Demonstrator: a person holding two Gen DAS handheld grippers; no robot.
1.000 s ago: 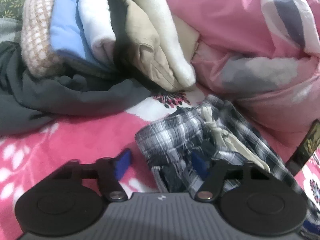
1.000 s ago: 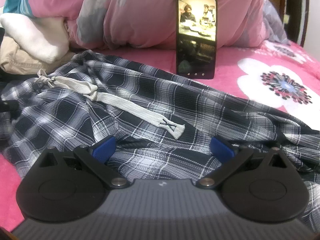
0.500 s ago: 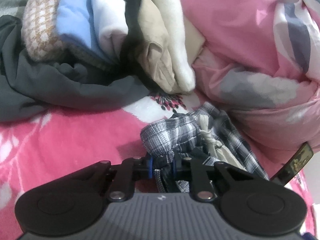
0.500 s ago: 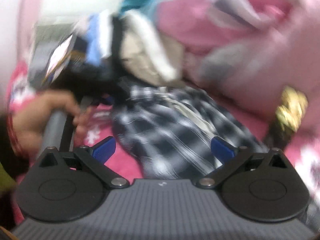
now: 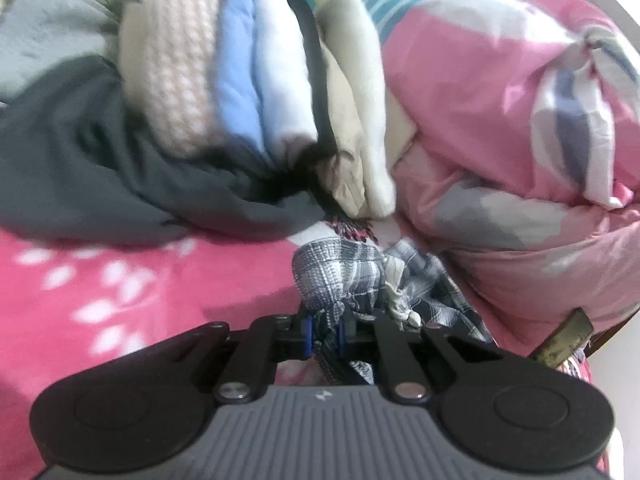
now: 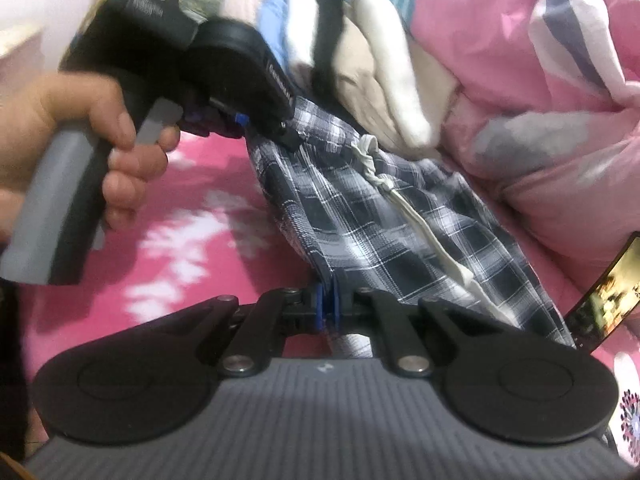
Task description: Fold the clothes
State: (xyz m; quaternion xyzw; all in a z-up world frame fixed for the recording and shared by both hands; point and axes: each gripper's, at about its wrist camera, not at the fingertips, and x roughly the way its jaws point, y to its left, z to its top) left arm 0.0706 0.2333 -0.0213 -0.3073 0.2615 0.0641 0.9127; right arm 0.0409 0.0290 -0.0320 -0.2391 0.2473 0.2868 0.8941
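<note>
The left hand-held gripper (image 5: 323,333) is clenched on the plaid drawstring shorts (image 6: 360,216); the right hand-held gripper (image 6: 327,312) pinches the same waistband edge. The shorts hang stretched over the pink floral bed (image 6: 192,240); folded clothes (image 5: 248,80) pile at twelve o'clock.

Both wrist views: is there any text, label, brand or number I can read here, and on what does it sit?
None can be read with certainty.
Left gripper: raised lettering on its round black housing and pale print on its upper body, both blurred.
Right gripper: small pale logo mark on the grey body, no letters.
Phone: screen shows a picture, no legible text.
Plaid shorts: no label showing.
</note>
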